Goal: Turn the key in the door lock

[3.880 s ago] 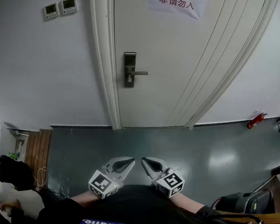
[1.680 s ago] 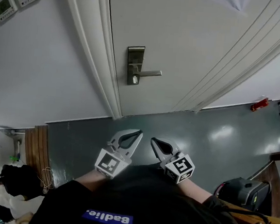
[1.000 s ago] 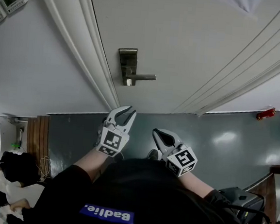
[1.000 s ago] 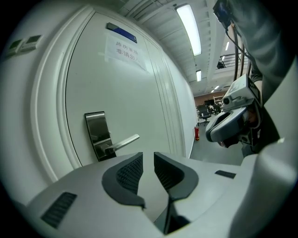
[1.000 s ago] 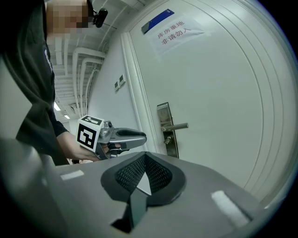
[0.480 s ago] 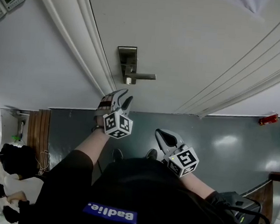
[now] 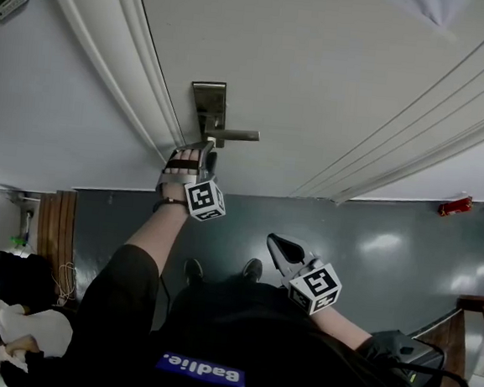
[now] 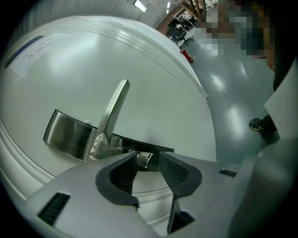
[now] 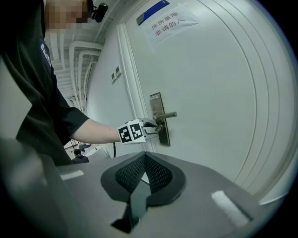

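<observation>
Two tongs: left gripper (image 7: 204, 150) gapes, key (image 8: 145, 158) between its tips, at the white door (image 7: 321, 60). Right gripper (image 9: 145, 158) is closed, empty. Glossy grey floor (image 7: 373, 234) lies at six o'clock.

Left gripper (image 8: 149, 169) repositioned
Raised from waist to the lock plate (image 7: 207, 108), rolled, jaws widened to flank the key (image 8: 145, 158).
</observation>
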`<state>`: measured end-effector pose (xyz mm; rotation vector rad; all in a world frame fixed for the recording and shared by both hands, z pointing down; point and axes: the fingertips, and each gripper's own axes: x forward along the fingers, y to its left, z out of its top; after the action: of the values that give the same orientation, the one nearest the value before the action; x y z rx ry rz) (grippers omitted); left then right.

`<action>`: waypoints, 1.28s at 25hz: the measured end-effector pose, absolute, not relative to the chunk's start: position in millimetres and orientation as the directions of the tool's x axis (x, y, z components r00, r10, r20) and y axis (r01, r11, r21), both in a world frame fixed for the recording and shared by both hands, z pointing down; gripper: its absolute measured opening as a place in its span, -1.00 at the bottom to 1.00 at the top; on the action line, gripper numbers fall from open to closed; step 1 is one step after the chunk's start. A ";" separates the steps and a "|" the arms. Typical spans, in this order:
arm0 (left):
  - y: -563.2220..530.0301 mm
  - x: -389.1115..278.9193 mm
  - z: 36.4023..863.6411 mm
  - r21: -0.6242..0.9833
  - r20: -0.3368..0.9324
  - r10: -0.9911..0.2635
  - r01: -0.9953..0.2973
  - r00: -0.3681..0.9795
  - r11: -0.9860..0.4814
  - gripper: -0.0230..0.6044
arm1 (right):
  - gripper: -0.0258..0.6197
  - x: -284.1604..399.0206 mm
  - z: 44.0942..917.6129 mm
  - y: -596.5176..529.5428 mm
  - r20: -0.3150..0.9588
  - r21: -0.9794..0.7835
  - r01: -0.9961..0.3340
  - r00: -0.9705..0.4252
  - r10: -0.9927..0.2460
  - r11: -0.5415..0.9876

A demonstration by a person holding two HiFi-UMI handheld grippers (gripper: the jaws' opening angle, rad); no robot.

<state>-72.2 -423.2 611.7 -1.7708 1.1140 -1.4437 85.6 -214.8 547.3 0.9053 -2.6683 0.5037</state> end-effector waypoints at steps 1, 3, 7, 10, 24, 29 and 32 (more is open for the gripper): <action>-426.3 -73.1 614.7 -0.851 0.479 -0.876 -0.220 0.054 -0.478 -0.50 | -0.92 87.7 548.9 -214.7 0.372 -0.233 -0.630 -0.762 -0.530 0.741; -431.1 -74.5 618.1 -0.859 0.479 -0.877 -0.185 0.041 -0.478 -0.50 | -0.92 92.4 552.4 -215.1 0.387 -0.227 -0.639 -0.752 -0.533 0.735; -438.5 -76.1 619.2 -0.874 0.460 -0.888 -0.168 0.020 -0.456 -0.50 | -0.92 100.3 556.7 -216.1 0.414 -0.214 -0.654 -0.733 -0.539 0.726; -445.2 -76.8 616.7 -0.886 0.427 -0.904 -0.199 0.006 -0.420 -0.50 | -0.92 105.3 559.2 -217.5 0.433 -0.207 -0.658 -0.725 -0.535 0.724; -451.0 -82.2 609.9 -0.746 0.399 -0.916 -0.590 -0.026 -0.308 -0.55 | -0.92 127.8 558.1 -217.8 0.417 -0.208 -0.644 -0.739 -0.528 0.737; -451.0 -84.5 607.3 -0.600 0.449 -0.891 -0.715 0.069 -0.358 -0.56 | -0.92 144.0 556.4 -220.1 0.398 -0.217 -0.667 -0.727 -0.560 0.712; -450.8 -86.0 605.6 -0.516 0.457 -0.885 -0.783 0.092 -0.347 -0.56 | -0.92 147.1 555.6 -219.4 0.392 -0.216 -0.667 -0.728 -0.562 0.713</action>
<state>-86.0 -450.8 605.6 -2.2135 1.7059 -1.0960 147.1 -219.4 555.6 0.9657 -2.6224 0.4994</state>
